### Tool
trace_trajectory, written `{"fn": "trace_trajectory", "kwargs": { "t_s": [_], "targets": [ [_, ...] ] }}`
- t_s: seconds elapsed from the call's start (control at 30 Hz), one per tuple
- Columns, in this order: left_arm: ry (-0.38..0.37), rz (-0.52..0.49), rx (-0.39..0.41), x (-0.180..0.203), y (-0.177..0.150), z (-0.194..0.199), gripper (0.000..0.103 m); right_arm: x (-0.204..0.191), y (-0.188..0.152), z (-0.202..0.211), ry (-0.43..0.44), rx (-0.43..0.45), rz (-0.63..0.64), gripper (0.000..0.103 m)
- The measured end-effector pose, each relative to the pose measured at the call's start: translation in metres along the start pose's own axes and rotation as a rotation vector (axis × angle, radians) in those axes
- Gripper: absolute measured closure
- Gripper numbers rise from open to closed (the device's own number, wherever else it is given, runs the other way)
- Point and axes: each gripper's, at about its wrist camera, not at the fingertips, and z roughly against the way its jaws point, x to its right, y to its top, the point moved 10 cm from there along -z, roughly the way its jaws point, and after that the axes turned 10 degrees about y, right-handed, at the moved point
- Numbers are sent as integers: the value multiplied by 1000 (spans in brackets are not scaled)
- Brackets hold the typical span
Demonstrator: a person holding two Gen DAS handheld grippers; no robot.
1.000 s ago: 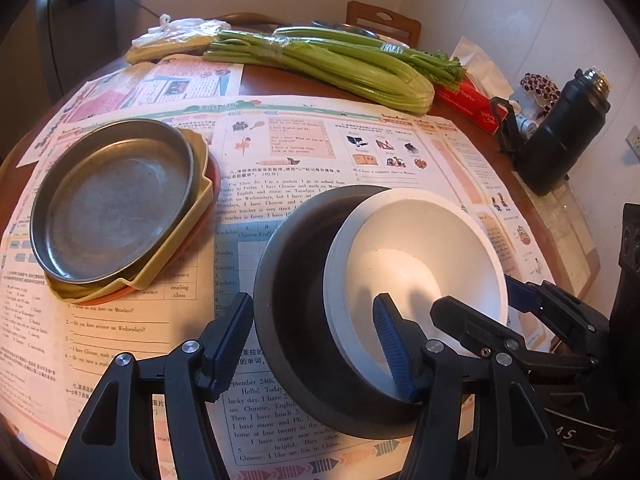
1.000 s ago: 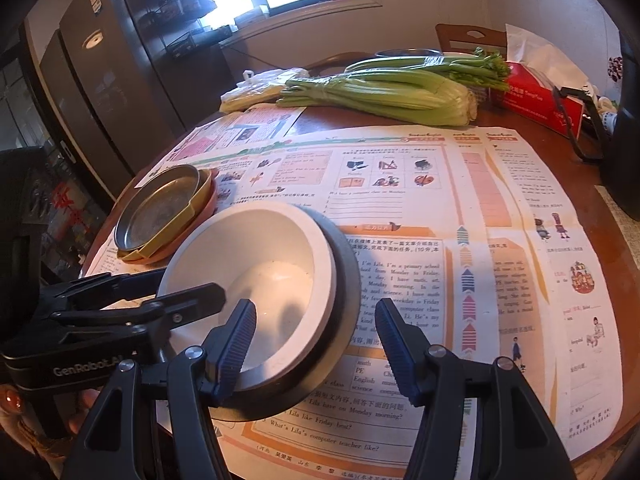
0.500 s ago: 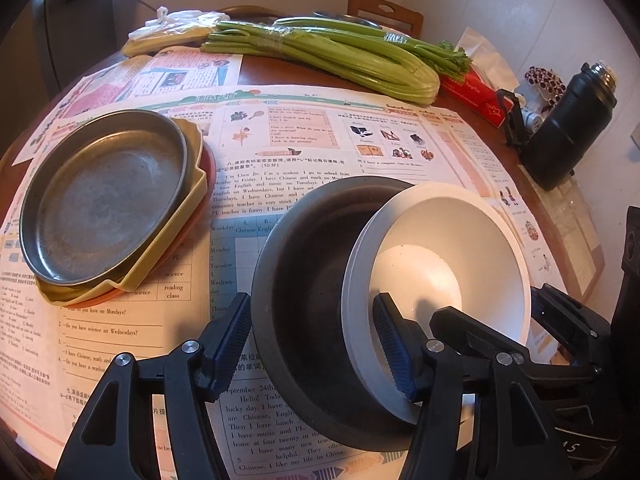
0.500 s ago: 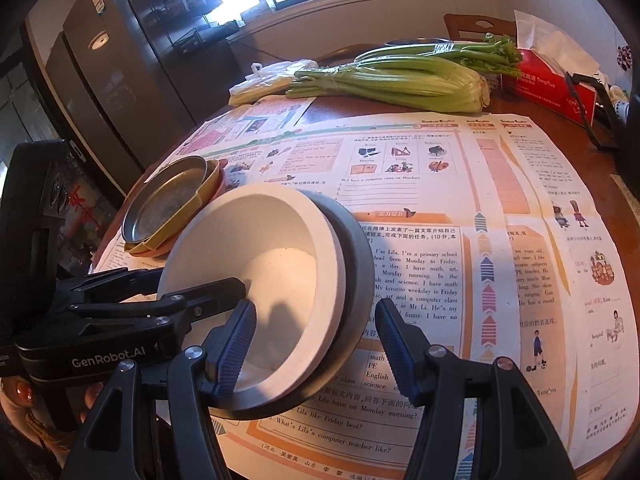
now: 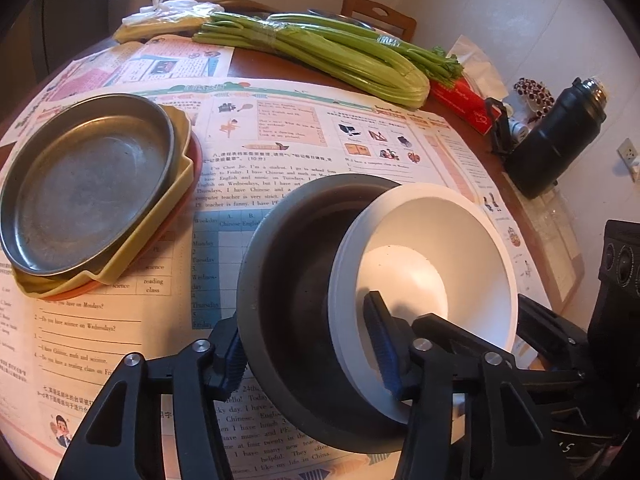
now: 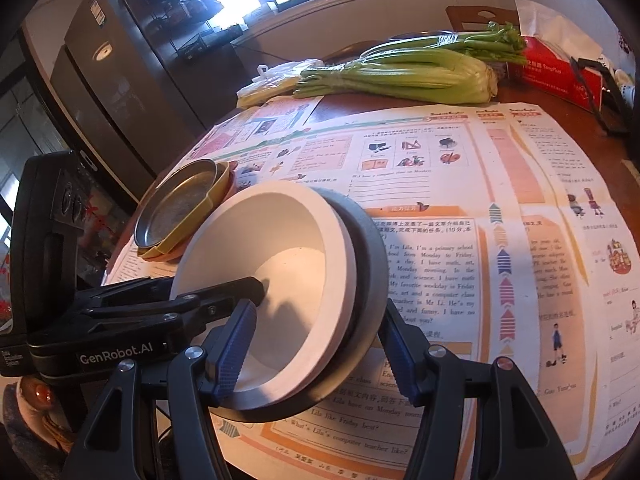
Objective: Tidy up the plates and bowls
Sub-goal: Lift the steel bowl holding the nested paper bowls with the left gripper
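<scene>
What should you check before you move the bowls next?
1. White round bowl sitting flat inside dark grey round bowl: not ok, tilted.
2. Right tool clamping both bowls' walls: ok.
3. Left tool gripping: its jaws have just been closing around both walls; cannot tell.
4. Round metal plate stacked on yellow plate: ok.
5. Green celery bunch clear of the bowls: ok.
</scene>
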Motion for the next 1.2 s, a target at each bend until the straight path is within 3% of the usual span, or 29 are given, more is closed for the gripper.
{"fn": "trace_trajectory", "kwargs": {
  "t_s": [0.5, 1.2],
  "targets": [
    [21, 2, 6, 2, -2, 5, 52, -3, -4, 2, 39, 1, -20, 43],
    [14, -1, 38, -3, 0, 23, 52, -19, 0, 7, 26, -1, 14, 43]
  ]
}}
